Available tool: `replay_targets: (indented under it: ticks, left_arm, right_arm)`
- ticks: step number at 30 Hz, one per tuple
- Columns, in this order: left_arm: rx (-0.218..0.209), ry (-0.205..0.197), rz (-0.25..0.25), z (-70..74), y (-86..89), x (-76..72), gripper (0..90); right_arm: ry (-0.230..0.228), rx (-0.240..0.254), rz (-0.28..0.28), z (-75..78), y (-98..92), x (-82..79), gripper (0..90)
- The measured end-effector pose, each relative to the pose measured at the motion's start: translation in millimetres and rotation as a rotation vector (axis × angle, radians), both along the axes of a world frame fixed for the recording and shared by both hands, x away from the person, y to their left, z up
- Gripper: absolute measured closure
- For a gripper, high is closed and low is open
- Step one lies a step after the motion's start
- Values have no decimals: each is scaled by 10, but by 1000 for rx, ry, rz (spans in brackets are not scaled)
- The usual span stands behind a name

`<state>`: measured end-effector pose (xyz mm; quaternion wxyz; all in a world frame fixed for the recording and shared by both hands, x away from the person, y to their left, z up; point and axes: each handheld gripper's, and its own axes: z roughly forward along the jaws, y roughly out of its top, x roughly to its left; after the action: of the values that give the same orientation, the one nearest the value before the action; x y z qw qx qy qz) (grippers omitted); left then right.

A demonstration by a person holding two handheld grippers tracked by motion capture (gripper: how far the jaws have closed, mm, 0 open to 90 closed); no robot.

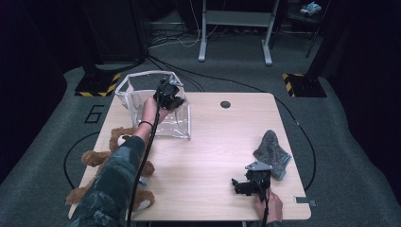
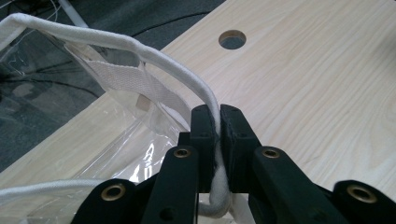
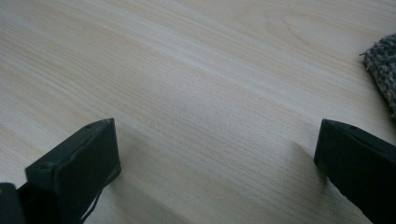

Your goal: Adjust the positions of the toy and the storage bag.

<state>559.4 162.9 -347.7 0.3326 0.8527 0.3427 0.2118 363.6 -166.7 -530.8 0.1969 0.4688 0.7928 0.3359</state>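
The wooden table (image 1: 208, 156) carries everything, and places here are given from its round cable hole (image 1: 225, 104). Left of the hole, at the far left corner, stands a clear plastic bag (image 1: 142, 101) with white fabric trim (its mouth gapes upward). The teddy bear (image 1: 101, 163) lies well nearer, at the left edge. A grey knitted cloth (image 1: 272, 152) lies nearer and right. The left gripper (image 2: 218, 122) is clamped on the bag's white rim cord (image 2: 177, 70). The right gripper (image 1: 237, 187), beside the cloth, stands wide, holding nothing.
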Motion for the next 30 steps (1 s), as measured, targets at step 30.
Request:
replay_targets:
  ticks: [30]
  left_arm:
    - [-21,37,-58,-3,-633,-106,834]
  right_arm:
    - [-1,4,-4,0,3,1,0]
